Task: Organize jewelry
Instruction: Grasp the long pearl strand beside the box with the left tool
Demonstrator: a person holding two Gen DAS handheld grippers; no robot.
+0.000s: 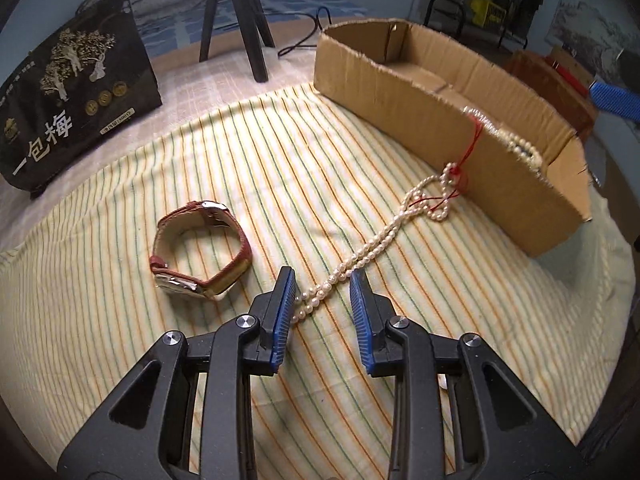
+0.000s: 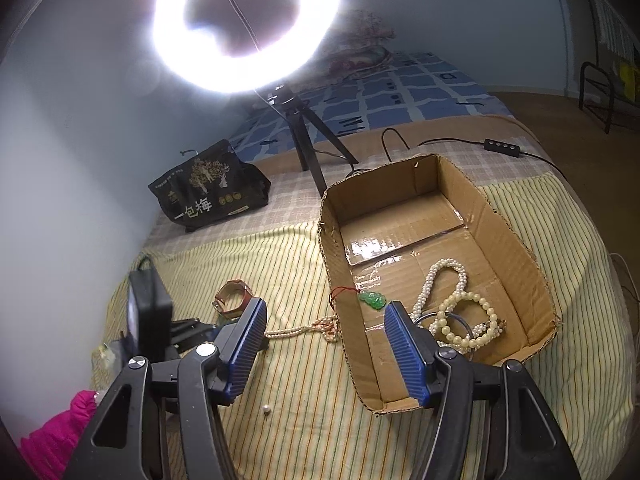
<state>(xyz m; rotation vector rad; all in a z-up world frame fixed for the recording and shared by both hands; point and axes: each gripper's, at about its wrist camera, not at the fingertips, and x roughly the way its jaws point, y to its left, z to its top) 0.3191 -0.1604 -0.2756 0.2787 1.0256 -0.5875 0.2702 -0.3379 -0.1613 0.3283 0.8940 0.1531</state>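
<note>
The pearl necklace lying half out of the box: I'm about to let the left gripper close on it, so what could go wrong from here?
1. The pearl necklace is tangled with a red cord hanging over the cardboard box wall; pulling may drag the jade pendant out.
2. The left gripper is open around two thin strands; it might catch only one.
3. A loose pearl on the striped cloth hints the strand may shed beads.

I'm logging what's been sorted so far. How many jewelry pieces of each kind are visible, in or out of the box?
Pearl necklaces: 2, one on the cloth, one in the box
Bead bracelets: 1
Green pendants: 1
Watches: 1
Loose pearls: 1
Total: 6
</note>
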